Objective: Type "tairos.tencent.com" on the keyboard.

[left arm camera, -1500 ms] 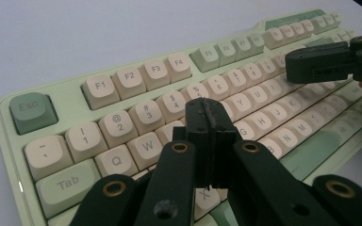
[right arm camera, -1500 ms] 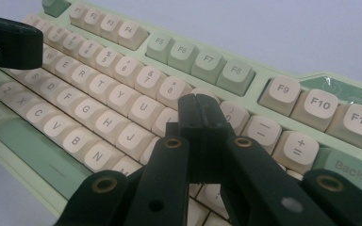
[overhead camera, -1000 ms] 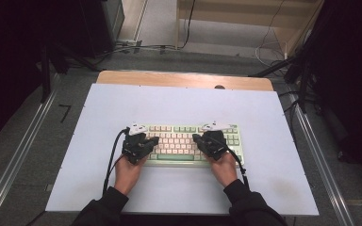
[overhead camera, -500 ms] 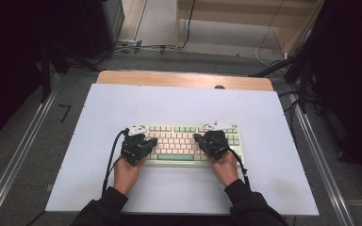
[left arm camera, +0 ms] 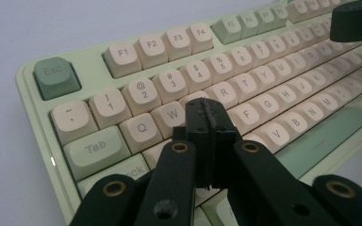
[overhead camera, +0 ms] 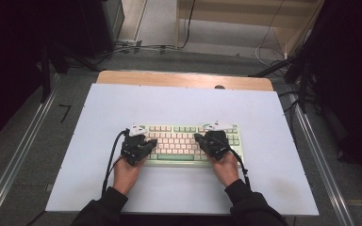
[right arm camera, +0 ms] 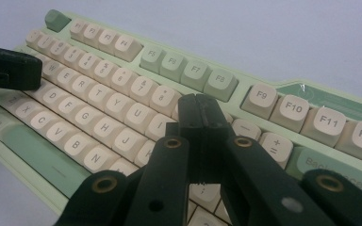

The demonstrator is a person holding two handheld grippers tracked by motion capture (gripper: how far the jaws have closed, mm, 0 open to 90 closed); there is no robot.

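Both hands rest palm-down at the keyboard's [overhead camera: 188,143] near edge, mid-table: left gripper [left arm camera: 206,109] angled over its left keys, right gripper [right arm camera: 200,107] over its right keys, each with jaws pressed together, gripping nothing
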